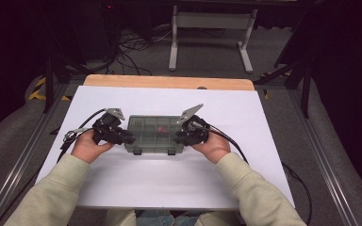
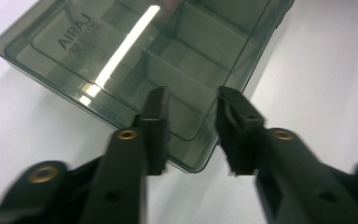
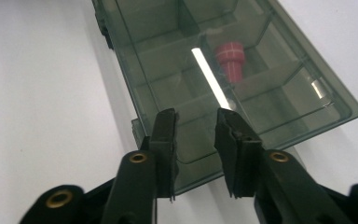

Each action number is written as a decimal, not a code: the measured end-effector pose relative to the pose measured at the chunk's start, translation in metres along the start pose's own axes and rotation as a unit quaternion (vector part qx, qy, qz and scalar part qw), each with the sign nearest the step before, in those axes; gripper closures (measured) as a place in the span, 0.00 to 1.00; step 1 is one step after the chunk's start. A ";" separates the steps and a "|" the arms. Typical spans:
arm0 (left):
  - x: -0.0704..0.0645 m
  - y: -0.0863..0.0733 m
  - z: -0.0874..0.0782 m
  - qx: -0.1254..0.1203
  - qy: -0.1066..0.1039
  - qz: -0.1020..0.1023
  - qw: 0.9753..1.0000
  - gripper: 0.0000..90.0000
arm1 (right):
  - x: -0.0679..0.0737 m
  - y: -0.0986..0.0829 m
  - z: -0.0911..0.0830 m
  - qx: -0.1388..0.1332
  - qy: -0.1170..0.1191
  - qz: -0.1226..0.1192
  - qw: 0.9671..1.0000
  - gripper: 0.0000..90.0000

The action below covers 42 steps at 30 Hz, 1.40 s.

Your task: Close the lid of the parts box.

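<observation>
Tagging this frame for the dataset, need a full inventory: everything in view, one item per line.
organiser box: 1, smoky grey see-through plastic, lid closed, two latches on its near edge, middle of the white sheet between the two grippers
red piece: 1, red, inside one compartment of the box
white sheet: 1, white, covers most of the table
table: 1, wood, far edge bare beyond the sheet
stand: 1, light grey, on the floor behind the table
cables: several, black, on the floor behind the table
left gripper: 1, black, open, at the box's left end
right gripper: 1, black, open, at the box's right end
sleeves: 2, pale green, bottom of the high view
</observation>
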<state>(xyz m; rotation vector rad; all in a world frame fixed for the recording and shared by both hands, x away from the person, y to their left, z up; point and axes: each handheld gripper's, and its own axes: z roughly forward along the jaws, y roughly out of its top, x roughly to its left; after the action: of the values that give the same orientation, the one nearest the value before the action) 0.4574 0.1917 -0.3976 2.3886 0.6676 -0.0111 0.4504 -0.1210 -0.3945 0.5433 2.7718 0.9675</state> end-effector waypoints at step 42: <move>-0.044 -0.056 -0.058 -0.295 0.022 0.013 0.955 0.03 | 0.029 -0.050 -0.092 -0.252 -0.072 0.001 0.965 0.02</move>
<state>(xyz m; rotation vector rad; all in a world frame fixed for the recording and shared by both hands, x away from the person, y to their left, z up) 0.3841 0.2431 -0.3775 1.8233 0.5621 0.2232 0.3849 -0.1982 -0.3549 0.5064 2.2693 1.4975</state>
